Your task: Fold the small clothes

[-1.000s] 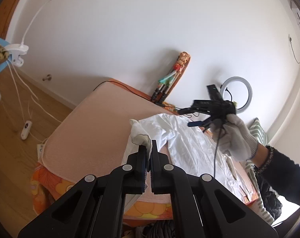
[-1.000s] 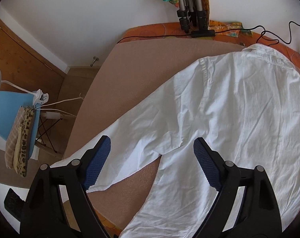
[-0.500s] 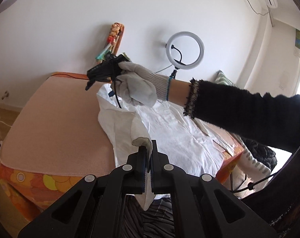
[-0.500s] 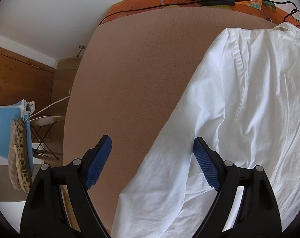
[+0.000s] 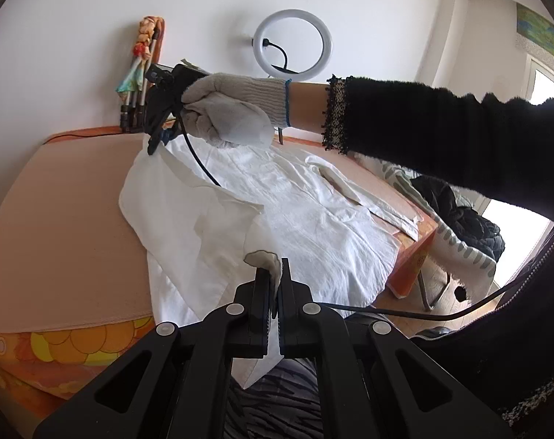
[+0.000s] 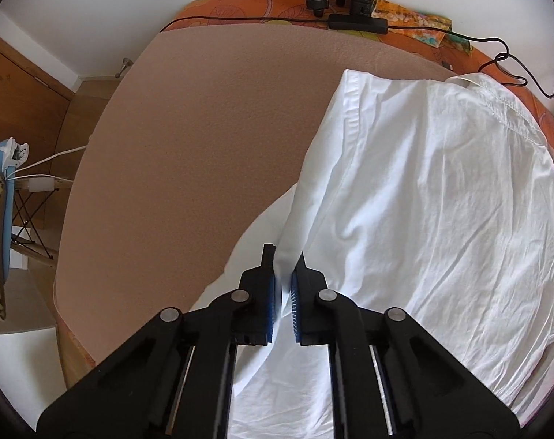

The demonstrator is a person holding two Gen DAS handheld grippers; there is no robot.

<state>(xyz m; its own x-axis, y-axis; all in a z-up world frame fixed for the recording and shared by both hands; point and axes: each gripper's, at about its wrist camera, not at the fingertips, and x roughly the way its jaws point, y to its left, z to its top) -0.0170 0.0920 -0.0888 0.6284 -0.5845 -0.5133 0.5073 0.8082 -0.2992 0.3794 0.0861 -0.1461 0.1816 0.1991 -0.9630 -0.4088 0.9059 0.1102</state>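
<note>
**Left wrist view: sleeve fold in progress, both grippers pinching the shirt**

Left wrist view: the left gripper is pinching the sleeve cuff of the white shirt, which is lying across the pink mat, its hem hanging over the near edge. At the far left, the gloved hand is pressing the right gripper onto the shoulder.

Right wrist view: the right gripper is clamping a ridge of cloth at the shirt shoulder seam. Judging by this, 1 sleeve is being folded inward; next, the cuff likely needs laying flat across the body.
</note>
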